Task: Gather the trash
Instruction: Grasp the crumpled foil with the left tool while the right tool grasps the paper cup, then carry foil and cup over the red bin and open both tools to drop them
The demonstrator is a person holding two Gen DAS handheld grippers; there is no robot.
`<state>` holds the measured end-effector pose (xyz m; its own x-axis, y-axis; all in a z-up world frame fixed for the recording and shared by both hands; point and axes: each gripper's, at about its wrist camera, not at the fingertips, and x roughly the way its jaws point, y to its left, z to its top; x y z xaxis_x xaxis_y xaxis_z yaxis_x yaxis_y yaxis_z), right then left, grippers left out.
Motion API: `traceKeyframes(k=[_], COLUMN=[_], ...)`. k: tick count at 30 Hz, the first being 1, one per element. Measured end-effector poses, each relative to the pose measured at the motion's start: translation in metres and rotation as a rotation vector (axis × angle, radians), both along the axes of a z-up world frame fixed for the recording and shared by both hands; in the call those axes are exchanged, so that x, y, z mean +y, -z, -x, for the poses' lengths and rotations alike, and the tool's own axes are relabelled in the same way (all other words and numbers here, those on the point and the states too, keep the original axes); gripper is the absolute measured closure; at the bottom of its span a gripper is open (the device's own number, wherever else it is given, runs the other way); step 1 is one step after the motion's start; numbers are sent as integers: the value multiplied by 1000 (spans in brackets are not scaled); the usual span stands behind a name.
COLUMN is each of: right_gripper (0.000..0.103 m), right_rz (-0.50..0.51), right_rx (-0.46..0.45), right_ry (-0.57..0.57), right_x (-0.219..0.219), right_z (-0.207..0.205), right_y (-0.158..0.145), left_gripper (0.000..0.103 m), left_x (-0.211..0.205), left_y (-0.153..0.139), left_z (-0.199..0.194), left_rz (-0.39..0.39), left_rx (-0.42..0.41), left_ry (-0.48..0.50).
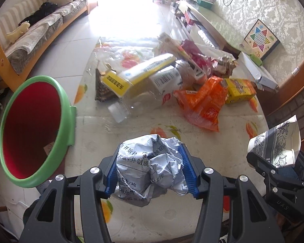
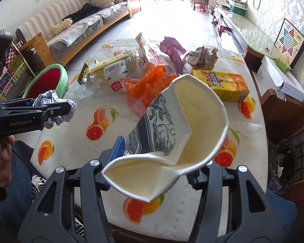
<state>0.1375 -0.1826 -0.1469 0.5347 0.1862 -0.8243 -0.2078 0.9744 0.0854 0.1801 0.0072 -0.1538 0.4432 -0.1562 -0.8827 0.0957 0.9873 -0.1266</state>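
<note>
My left gripper [image 1: 151, 151] is shut on a crumpled ball of printed paper [image 1: 143, 174], held above the near edge of the fruit-patterned table [image 1: 162, 218]. A red bin with a green rim [image 1: 66, 121] stands just left of it, beside the table. My right gripper [image 2: 156, 158] is shut on a crushed paper cup [image 2: 192, 121] with a black floral print, lifted off the table. The cup hides the right pad. In the left wrist view the right gripper [image 1: 273, 162] and cup [image 1: 277, 141] show at the right edge. In the right wrist view the left gripper [image 2: 56, 109] and paper ball [image 2: 50, 99] are at left.
Across the table lie a clear plastic bottle [image 1: 143, 95], an orange bag [image 1: 204, 103], a yellow box [image 1: 241, 91], a purple bag [image 2: 172, 50] and crumpled paper [image 2: 202, 57]. A black-lined bin [image 2: 281, 162] stands right of the table. A sofa [image 2: 75, 26] lines the left wall.
</note>
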Motion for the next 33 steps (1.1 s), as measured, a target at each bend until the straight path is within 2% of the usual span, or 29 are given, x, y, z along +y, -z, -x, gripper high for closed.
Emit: traceKeyframes(k=[7,13,21,33], right_gripper=[50,50,50,50], right_rz=[4,1,0,-26], right_rx=[-92,-141,-166,-178], right_ry=[-49,-102,-177,-287], right_x=[35,70,114,184], right_z=[-3,-9,-17,-30], right_y=[-43,-67,-78,-83], left_gripper=[52,52,52,52], left_x=[39,75,118,198], left_y=[-46,-66,-82,-87], left_z=[12,18,24,20], left_rz=[17,30,26,-9], left_rx=[-109,-163,-207,-228], left_ry=[-72,-137,-210,-354])
